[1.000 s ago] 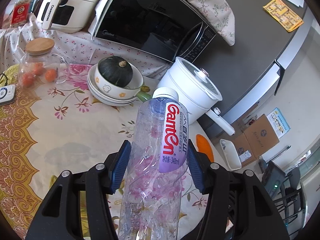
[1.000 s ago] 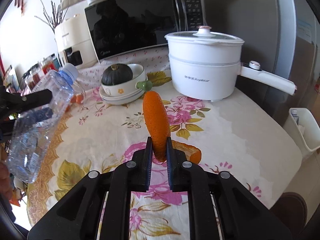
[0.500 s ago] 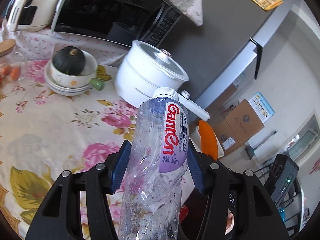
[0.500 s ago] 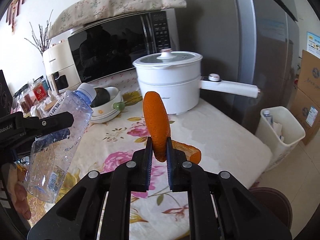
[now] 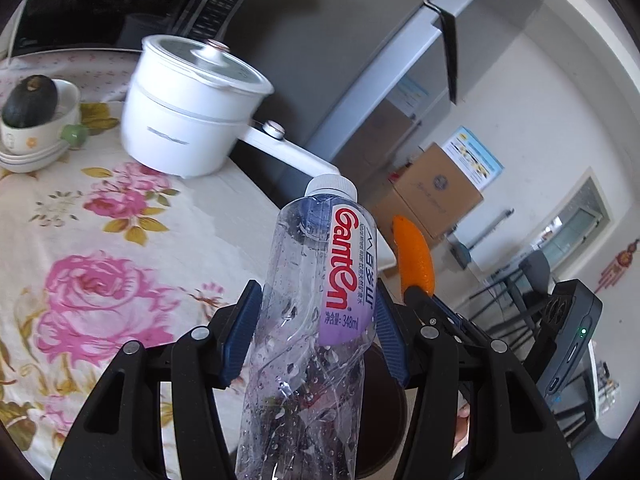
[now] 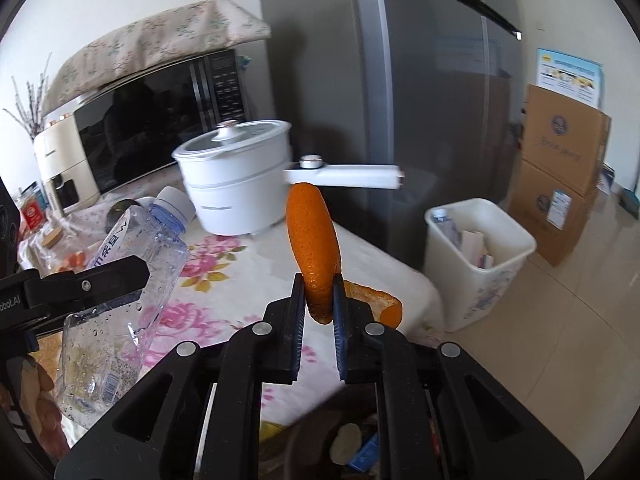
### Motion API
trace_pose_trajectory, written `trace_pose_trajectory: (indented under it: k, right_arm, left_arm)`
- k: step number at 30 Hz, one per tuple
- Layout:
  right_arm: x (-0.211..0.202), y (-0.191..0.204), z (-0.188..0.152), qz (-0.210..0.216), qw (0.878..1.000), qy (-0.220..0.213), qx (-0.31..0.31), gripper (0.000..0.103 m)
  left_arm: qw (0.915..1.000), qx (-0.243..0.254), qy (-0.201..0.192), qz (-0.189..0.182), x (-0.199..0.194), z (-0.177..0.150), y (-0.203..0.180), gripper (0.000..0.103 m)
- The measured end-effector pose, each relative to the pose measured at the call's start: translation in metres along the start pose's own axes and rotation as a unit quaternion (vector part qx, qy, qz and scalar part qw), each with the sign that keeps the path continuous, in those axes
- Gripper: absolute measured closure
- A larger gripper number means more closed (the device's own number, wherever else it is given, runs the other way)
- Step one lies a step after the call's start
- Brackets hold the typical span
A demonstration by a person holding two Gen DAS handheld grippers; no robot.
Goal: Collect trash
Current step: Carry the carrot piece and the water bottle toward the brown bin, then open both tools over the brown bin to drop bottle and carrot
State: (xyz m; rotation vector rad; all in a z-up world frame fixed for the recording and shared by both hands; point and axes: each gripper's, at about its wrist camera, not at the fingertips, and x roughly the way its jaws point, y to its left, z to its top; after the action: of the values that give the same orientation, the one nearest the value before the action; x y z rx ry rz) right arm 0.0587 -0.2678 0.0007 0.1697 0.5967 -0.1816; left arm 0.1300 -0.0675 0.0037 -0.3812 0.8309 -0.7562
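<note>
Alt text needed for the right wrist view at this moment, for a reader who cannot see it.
The right gripper pinches a piece of orange peel above a flowered tablecloth. At left, the left gripper holds a clear plastic bottle; a white bin stands on the floor beyond the table's edge, by a grey fridge.

Bright daylight, fisheye bending and dark corners, motion blur on the background, near tools sharp.
</note>
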Motion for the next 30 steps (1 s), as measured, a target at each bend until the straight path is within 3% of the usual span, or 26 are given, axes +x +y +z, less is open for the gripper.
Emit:
trace_pose_trajectory:
  k: [12,13,16,19,22,26,30]
  right_arm:
    - [-0.021,-0.074,-0.044,-0.079,0.994,0.056,0.058,0.088]
    - [-0.021,-0.078,-0.047,-0.087,0.993,0.061,0.059,0.083]
    - [-0.028,-0.089,-0.050,-0.125,0.989,0.052,0.065,0.052]
    - [-0.040,-0.103,-0.050,-0.167,0.983,0.027,0.070,0.040]
    - [-0.046,-0.119,-0.052,-0.190,0.977,0.019,0.091,0.020]
    - [-0.054,-0.135,-0.054,-0.224,0.968,0.000,0.110,0.008]
    - [-0.060,-0.152,-0.055,-0.271,0.954,-0.007,0.129,0.007]
  left_arm:
    - [0.9959,0.046,0.066,-0.042,0.053,-0.034,-0.055,0.048]
    - [0.9954,0.048,0.070,-0.045,0.057,-0.036,-0.059,0.048]
    - [0.9938,0.056,0.081,-0.052,0.069,-0.043,-0.071,0.048]
    - [0.9921,0.061,0.093,-0.058,0.081,-0.049,-0.080,0.048]
    - [0.9899,0.067,0.109,-0.062,0.095,-0.056,-0.088,0.048]
    - [0.9854,0.083,0.136,-0.060,0.116,-0.072,-0.098,0.048]
    - [0.9810,0.097,0.159,-0.056,0.132,-0.085,-0.103,0.048]
